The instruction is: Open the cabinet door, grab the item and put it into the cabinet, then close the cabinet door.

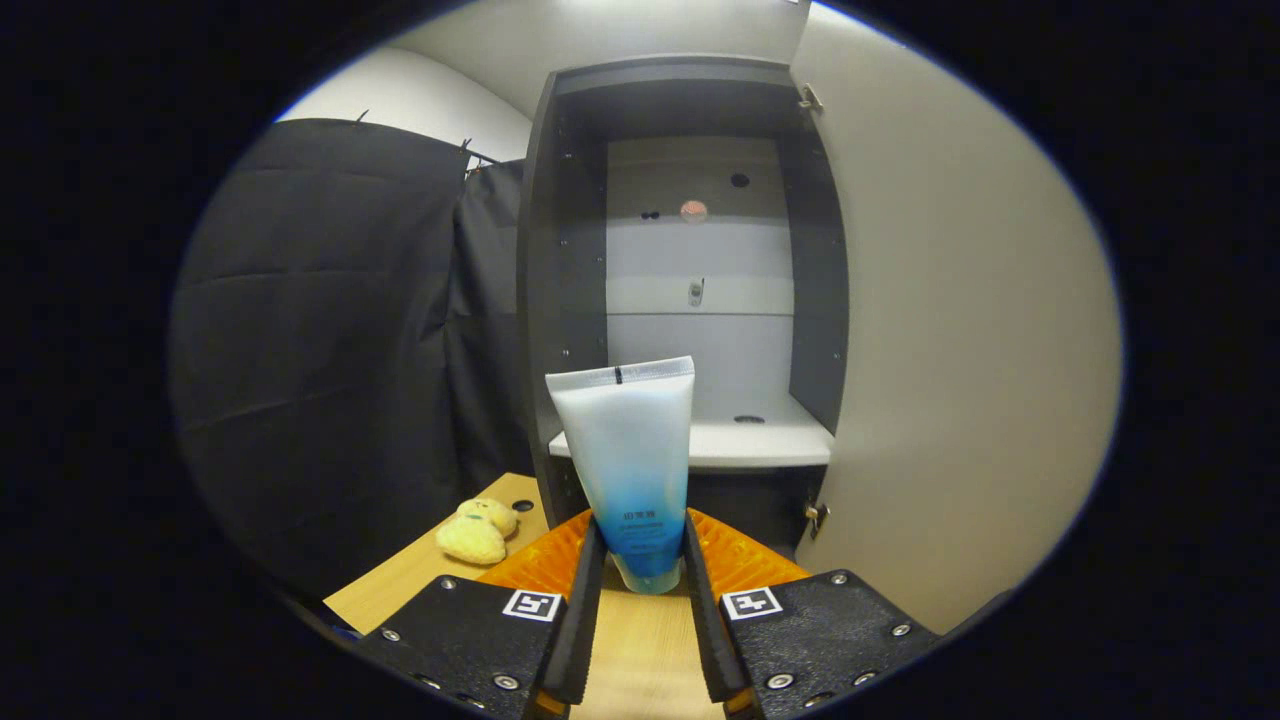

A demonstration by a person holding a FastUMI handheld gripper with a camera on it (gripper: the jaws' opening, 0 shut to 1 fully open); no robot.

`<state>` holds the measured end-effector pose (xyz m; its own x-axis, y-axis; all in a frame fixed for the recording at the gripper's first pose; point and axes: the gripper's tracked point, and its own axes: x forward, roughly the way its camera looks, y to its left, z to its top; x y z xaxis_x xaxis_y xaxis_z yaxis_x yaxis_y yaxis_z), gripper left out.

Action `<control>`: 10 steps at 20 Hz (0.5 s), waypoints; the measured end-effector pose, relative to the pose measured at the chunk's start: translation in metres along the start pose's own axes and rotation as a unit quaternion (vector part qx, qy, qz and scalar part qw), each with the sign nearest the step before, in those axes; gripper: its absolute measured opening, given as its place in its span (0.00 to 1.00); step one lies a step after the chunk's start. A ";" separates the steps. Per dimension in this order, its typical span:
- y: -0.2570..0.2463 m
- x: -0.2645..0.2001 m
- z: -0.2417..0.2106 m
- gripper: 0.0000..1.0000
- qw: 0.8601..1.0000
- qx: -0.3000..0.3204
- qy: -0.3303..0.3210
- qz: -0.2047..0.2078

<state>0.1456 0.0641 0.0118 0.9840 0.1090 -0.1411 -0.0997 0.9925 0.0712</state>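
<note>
From the gripper view, the gripper sits low in the centre of the frame with both fingers pressed against the sides of a tube, so the tongs are clamped on it. The tube is translucent white at its crimped top and shades to blue toward the bottom, and it is held upright with the crimped end up and the lower, narrower end down between the fingers. Directly beyond it, filling the middle of the frame, stands the cabinet, dark-sided and pale at the back, with a white shelf just behind the tube's shoulder. The cabinet door is swung wide open and takes up the right side of the frame as a broad pale panel, its hinges showing at upper and lower edges of the opening. Below the fingers is a light wooden tabletop. At lower left, on that table and well apart from the tube, lies a small yellow plush toy. Black cloth hangs across the left of the frame.
</note>
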 end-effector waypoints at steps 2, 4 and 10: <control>-0.009 0.041 0.024 0.44 1.000 -0.009 -0.021 -0.003; -0.021 0.090 0.043 0.44 0.999 -0.014 -0.035 -0.010; -0.055 0.204 0.040 0.45 0.998 -0.027 -0.036 -0.045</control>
<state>0.3578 0.0296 0.0189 0.9972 0.0169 -0.0731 -0.0164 0.9998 0.0070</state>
